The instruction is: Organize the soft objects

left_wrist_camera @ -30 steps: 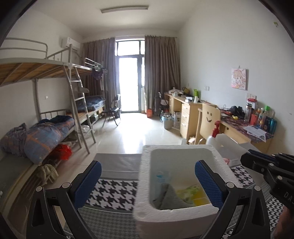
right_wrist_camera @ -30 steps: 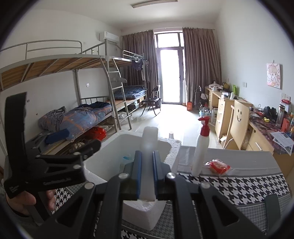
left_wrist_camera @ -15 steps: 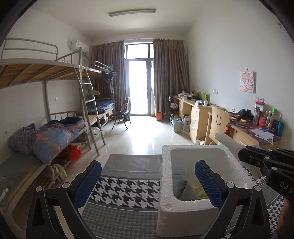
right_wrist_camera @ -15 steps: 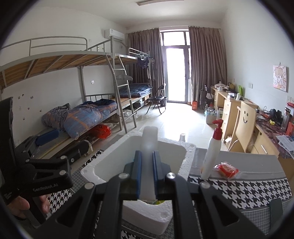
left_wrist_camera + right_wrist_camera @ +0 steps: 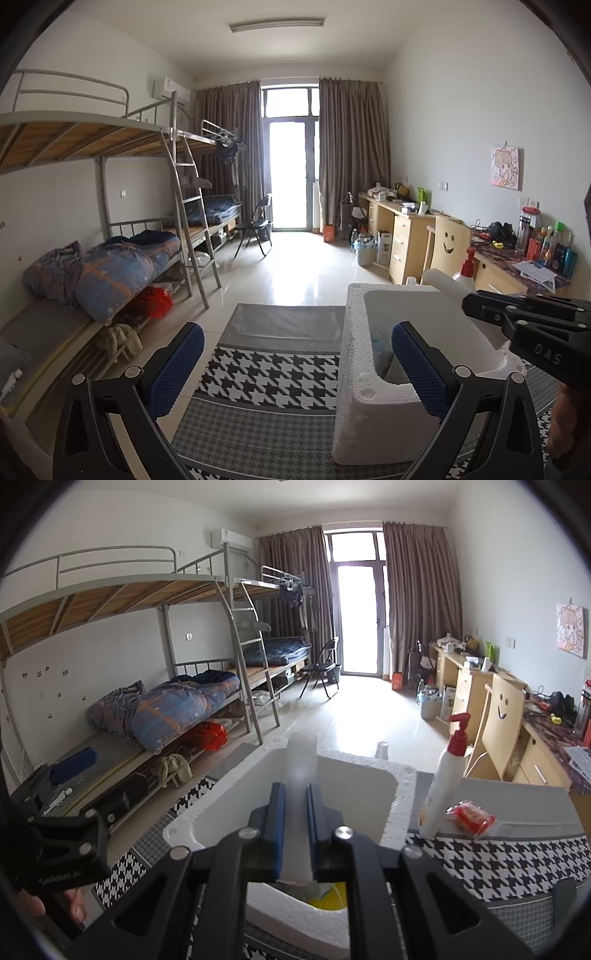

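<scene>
Two tongs up: my right gripper (image 5: 294, 829) clamps a pale translucent soft tube (image 5: 300, 775) mid-frame over the white foam box (image 5: 400, 794), left gripper (image 5: 297, 363) spread empty at lower frame; placing step, next probably lower and release inside.

— Held over the box? A translucent white soft cylinder (image 5: 301, 775), pinched between the blue pads, long axis running forward and away, far end blurred above the box's opening. Also visible from the left wrist view as a pale rounded end (image 5: 441, 280) past the far right rim.

— And the box? A white rectangular foam box (image 5: 354, 369), open-topped, rough beaded walls, standing upright on the houndstooth cloth. Inside, low down: something yellow (image 5: 328, 899) and a grey, folded-looking piece (image 5: 397, 373) (too hidden to identify), plus a bluish item against the wall.
</scene>
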A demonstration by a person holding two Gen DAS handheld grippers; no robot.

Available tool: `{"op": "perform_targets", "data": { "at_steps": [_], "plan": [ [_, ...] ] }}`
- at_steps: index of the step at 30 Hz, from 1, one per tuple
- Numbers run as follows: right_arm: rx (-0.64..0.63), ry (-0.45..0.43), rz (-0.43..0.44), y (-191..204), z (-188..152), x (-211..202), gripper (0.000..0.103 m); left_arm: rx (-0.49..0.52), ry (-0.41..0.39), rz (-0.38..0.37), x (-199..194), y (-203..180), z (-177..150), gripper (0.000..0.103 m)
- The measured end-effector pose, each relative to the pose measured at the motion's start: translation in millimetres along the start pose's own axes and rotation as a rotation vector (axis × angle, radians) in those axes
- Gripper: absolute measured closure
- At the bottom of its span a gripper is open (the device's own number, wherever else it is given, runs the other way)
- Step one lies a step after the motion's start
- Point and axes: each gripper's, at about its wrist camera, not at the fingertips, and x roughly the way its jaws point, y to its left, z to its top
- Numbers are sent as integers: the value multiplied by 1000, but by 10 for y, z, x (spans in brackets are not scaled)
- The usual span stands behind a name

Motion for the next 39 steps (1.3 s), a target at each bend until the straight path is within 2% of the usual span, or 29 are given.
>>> {"op": "perform_targets", "data": {
  "at_steps": [11,16,17,18,20,21,35,37,39],
  "plan": [
    [16,66,-27,-10,-19,257,90,-26,19,-2,51,86,-65,1],
    [21,84,-34,-18,-31,320,76,-25,22,-2,50,69,-66,1],
    [24,83,-43,-18,-33,324,67,-24,21,-1,46,63,-66,1],
    [24,85,-52,-26,-35,329,52,-25,21,-2,44,58,-65,1],
    [20,87,-51,-34,-43,323,32,-22,23,-5,50,59,-58,1],
    [19,77,-51,-33,-50,296,29,-22,22,-2,47,53,-54,1],
    [24,23,-49,-125,-79,-9,29,-6,11,-21,-66,-64,-25,1],
    [20,15,-57,-129,-77,-53,24,-6,7,-29,-104,-87,-18,1],
    [16,-8,-78,-124,-93,-129,14,-3,2,-36,-141,-115,-12,1]
  ]
}}
